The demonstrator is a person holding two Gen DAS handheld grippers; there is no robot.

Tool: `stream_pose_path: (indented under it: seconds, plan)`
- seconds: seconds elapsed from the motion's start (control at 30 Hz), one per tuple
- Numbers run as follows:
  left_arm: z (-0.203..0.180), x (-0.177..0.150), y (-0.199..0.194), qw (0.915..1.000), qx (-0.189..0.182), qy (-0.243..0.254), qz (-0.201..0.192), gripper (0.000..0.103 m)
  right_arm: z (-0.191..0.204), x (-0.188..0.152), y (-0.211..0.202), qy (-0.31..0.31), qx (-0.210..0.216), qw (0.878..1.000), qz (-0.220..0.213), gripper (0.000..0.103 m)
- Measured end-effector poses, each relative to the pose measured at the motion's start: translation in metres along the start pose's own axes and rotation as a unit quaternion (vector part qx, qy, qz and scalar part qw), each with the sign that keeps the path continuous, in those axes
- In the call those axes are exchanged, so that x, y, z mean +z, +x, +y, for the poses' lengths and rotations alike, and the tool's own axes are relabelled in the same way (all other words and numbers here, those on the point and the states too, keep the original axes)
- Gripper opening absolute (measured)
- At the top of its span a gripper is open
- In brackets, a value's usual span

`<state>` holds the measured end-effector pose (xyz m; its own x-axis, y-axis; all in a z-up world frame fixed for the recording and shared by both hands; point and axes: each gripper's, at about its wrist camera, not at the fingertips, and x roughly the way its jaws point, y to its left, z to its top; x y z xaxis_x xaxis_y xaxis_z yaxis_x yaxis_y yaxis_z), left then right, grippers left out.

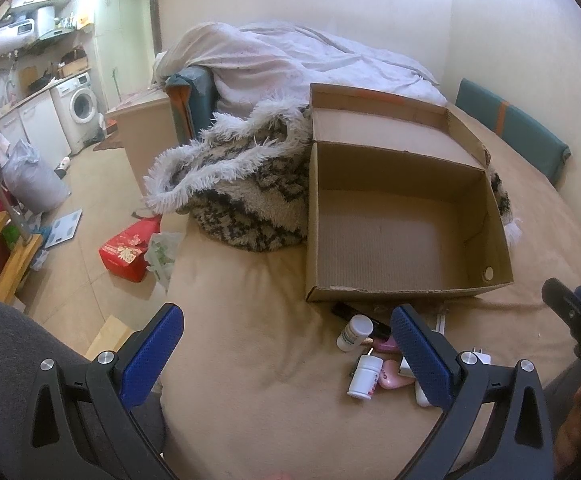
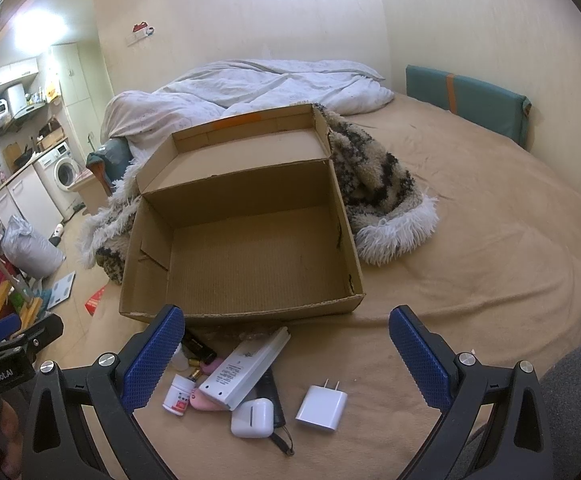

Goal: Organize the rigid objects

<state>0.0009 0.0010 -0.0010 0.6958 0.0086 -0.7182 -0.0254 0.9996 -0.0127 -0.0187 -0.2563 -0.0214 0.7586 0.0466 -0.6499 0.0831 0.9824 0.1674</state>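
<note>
Tan bedding [image 2: 470,240] covers a bed that fills most of both views, with a kitchen corner and a washing machine [image 1: 82,106] at the upper left of the frame. An open cardboard box [image 2: 246,248] sits at the centre of the bed, its lid folded back against a shaggy black-and-white blanket [image 1: 250,200] and a rumpled white duvet [image 2: 258,84] behind that; nothing lies inside the box. Just in front of the box's near wall, low in the frame, is a loose cluster of small items. In the right wrist view a long white device [image 2: 246,368] lies tilted across a pink object [image 2: 206,400], with a small white pill bottle [image 2: 178,394] to its left, a white earbud case [image 2: 252,418] touching its lower end, and a white plug adapter [image 2: 322,402] just to the right, apart from the rest. A second white bottle [image 1: 354,332] shows in the left wrist view, nearer the box. The left gripper [image 1: 286,354] hangs over bare bedding at the lower centre, fingers spread wide and holding nothing. The right gripper [image 2: 286,358] hovers above the cluster, likewise spread wide and empty.
</note>
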Motion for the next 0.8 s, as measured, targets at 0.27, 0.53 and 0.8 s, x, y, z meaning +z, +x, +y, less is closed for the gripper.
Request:
stream_pose_path:
  seconds: [0.27,0.53,0.8]
  plan:
    - [0.0002,-0.0006,-0.0007,1.0000,0.000,0.002,0.000,0.103,0.0001,0.0000,0.0000,0.001,0.000,1.000,0.000,0.103]
    - [-0.0001,-0.0007,-0.0003,1.0000,0.000,0.000,0.000,0.103,-0.0012,-0.0005,0.0015,0.002,-0.001,1.000,0.001,0.103]
    - [-0.0004,-0.0011,-0.0004,1.0000,0.001,0.001,0.000,0.103,-0.0013,-0.0008,0.0018,0.002,0.000,1.000,0.002,0.103]
